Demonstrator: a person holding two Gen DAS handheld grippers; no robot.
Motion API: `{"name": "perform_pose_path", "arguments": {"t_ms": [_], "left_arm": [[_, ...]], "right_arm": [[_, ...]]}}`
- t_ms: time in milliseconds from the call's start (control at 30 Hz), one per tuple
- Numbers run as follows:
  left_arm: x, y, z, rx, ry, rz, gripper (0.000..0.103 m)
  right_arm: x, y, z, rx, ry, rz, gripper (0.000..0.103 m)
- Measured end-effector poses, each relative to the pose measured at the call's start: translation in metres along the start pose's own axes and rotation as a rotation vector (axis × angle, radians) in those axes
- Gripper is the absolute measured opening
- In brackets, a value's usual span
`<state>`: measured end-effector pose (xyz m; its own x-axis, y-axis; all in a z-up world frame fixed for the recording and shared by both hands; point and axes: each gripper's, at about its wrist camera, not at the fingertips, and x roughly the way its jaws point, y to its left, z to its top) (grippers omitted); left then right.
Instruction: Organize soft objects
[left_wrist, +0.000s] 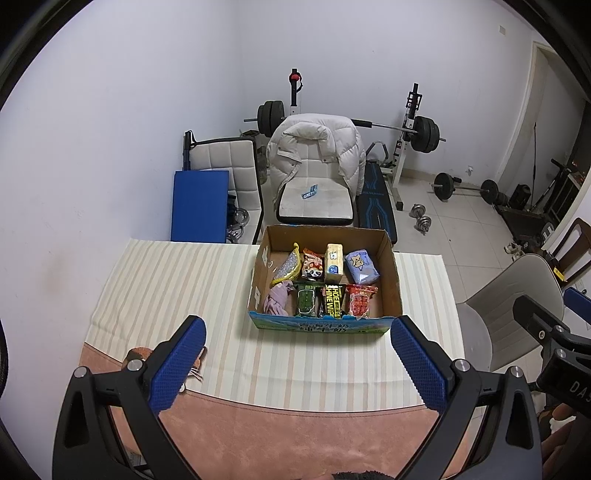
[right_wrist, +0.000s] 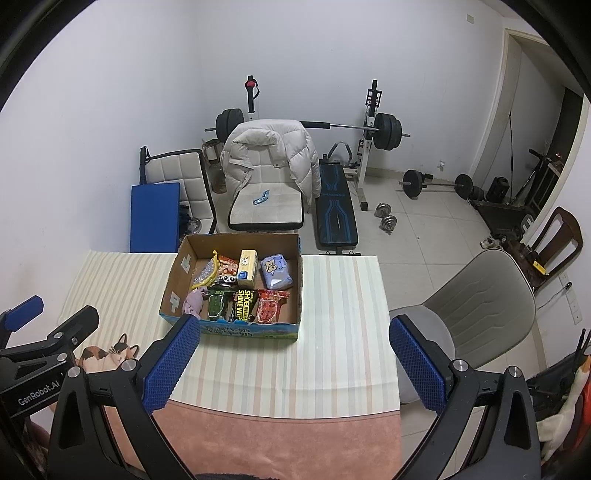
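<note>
An open brown cardboard box (left_wrist: 388, 273) is seen on a table covered with a pale striped cloth (left_wrist: 166, 288). In the left wrist view the box sits at about 12 o'clock, just past the fingertips. Inside it, soft packs are lined up in two neat rows, likely so that each one can be seen and more can fit. In the far row are a yellow net pouch (left_wrist: 286, 267), a small orange snack bag (left_wrist: 313, 265), a tall yellow tissue pack (left_wrist: 334, 264) and a light blue tissue pack (left_wrist: 362, 266). In the near row are a crumpled pink cloth (left_wrist: 277, 300), a green packet (left_wrist: 306, 301), a black and yellow wipes pack (left_wrist: 333, 301) and a red packet (left_wrist: 360, 301).

The left gripper (left_wrist: 297, 363) is held above the near table edge with its blue pads spread wide apart, and nothing is held in it. The right gripper (right_wrist: 293, 362) is held the same way, wide apart and holding nothing. A cat picture (right_wrist: 110, 354) is printed on the pink cloth at 8 o'clock in the right view. The sorting looks nearly finished.
</note>
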<state>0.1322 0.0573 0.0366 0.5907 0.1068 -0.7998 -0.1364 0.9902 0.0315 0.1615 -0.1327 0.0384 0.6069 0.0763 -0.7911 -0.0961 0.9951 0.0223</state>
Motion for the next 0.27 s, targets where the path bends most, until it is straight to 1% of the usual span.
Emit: {"name": "perform_pose_path", "arguments": {"t_ms": [267], "left_arm": [[0.0002, -0.0001, 0.0005, -0.010, -0.001, -0.002, 0.103]], "right_arm": [[-0.0005, 0.0000, -0.0003, 0.001, -0.001, 0.000, 0.103]]}}
